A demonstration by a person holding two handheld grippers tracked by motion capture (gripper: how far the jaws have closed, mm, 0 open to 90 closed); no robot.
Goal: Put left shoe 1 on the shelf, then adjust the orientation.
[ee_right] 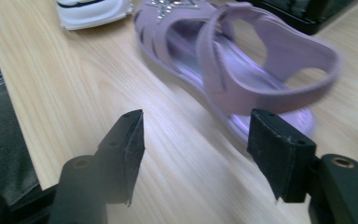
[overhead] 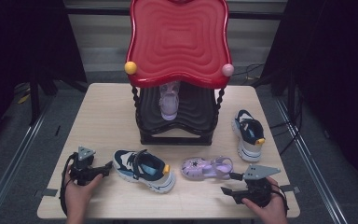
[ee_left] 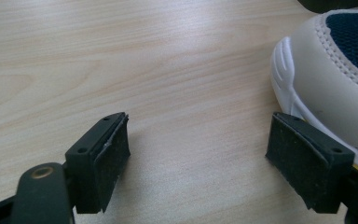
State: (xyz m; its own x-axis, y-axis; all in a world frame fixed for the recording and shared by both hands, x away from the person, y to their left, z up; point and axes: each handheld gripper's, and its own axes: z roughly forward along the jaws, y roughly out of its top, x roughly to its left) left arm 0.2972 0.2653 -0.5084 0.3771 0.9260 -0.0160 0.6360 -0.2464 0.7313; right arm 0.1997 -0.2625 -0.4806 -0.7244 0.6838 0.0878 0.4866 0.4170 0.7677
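While both hand-held grippers gape empty, slide the right hand-held gripper (overhead: 230, 183) squarely around the sandal (overhead: 207, 167) heel strap.

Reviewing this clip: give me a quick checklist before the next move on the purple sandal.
1. Right gripper jaws open: ok.
2. Purple sandal flat on table, free of the jaws: ok.
3. Sandal's heel end faces the right gripper: ok.
4. Left gripper open, beside the nearer sneaker, not gripping it: ok.
5. Matching sandal on the rack's lower shelf: ok.
6. Room beside it: cannot tell.
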